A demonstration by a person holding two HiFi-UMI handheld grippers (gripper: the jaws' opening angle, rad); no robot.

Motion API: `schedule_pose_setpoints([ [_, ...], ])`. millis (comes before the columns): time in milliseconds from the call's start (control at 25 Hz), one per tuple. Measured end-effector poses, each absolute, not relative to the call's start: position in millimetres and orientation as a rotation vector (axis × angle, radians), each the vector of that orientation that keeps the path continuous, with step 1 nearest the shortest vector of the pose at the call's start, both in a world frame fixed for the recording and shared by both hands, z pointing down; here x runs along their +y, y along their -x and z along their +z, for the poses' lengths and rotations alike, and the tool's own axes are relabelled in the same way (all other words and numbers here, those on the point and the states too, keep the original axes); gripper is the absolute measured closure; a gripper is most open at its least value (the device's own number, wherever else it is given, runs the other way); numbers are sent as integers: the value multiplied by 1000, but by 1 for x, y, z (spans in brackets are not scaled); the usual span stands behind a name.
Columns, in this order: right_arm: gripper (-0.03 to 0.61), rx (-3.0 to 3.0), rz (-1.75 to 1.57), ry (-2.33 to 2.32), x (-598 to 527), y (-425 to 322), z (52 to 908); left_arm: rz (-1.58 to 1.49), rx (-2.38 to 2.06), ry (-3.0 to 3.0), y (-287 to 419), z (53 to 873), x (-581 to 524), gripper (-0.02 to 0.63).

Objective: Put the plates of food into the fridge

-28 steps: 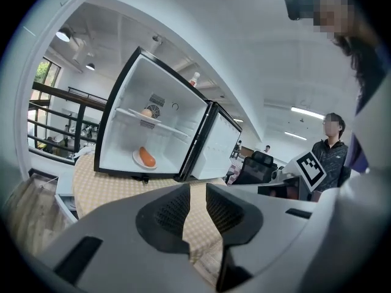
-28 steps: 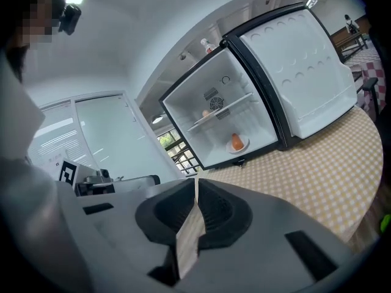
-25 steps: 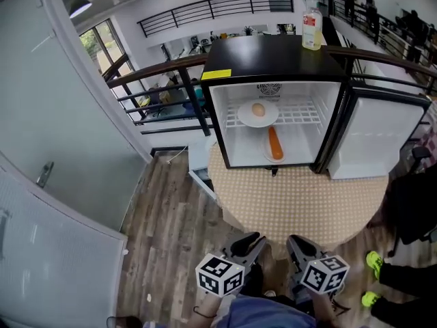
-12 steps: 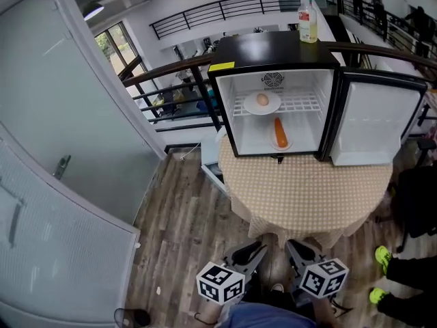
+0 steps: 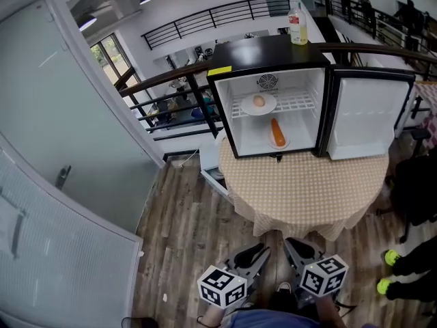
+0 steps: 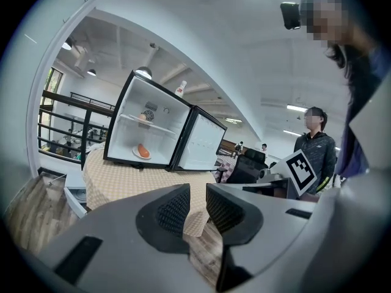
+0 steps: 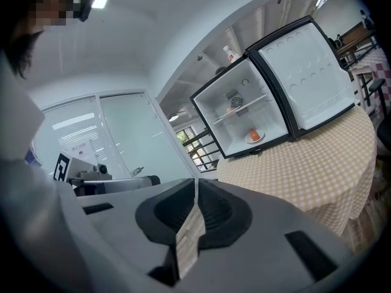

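A small black fridge (image 5: 273,53) stands open on a round table (image 5: 307,190) with a checked cloth. On its wire shelf sits a white plate with a pale round food (image 5: 258,103). On the fridge floor lies a plate with an orange, sausage-shaped food (image 5: 277,134). Both plates also show in the left gripper view, the orange one (image 6: 142,152) lower. My left gripper (image 5: 249,258) hangs low in front of the table, its jaws a little apart and empty. My right gripper (image 5: 297,250) beside it is shut on nothing. Both are far from the fridge.
The fridge door (image 5: 362,118) swings out to the right. A bottle (image 5: 295,20) stands on the fridge top. Glass partitions (image 5: 61,149) close off the left, a railing (image 5: 171,80) runs behind the fridge. A person (image 6: 314,145) stands at the right, shoes (image 5: 392,282) near the table.
The head view has drawn back: the fridge and table look smaller and farther up. Both grippers stay low in front of me, jaws unchanged.
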State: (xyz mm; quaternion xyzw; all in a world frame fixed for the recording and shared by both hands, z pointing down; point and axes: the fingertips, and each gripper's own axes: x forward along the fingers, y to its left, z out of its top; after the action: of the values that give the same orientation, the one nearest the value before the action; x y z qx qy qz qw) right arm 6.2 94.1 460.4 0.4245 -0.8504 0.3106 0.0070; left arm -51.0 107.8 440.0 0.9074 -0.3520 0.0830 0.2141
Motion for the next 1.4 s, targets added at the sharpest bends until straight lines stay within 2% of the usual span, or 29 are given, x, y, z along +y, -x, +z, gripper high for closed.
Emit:
schedule_pose_setpoints([
  [680,549,-2635,879,-1339,210,100,466,245,-962,-2582,160,444,217,523],
  [1400,549,-2588,827,-1430,296,123,475,191,-871,-2657,181,444,289,523],
])
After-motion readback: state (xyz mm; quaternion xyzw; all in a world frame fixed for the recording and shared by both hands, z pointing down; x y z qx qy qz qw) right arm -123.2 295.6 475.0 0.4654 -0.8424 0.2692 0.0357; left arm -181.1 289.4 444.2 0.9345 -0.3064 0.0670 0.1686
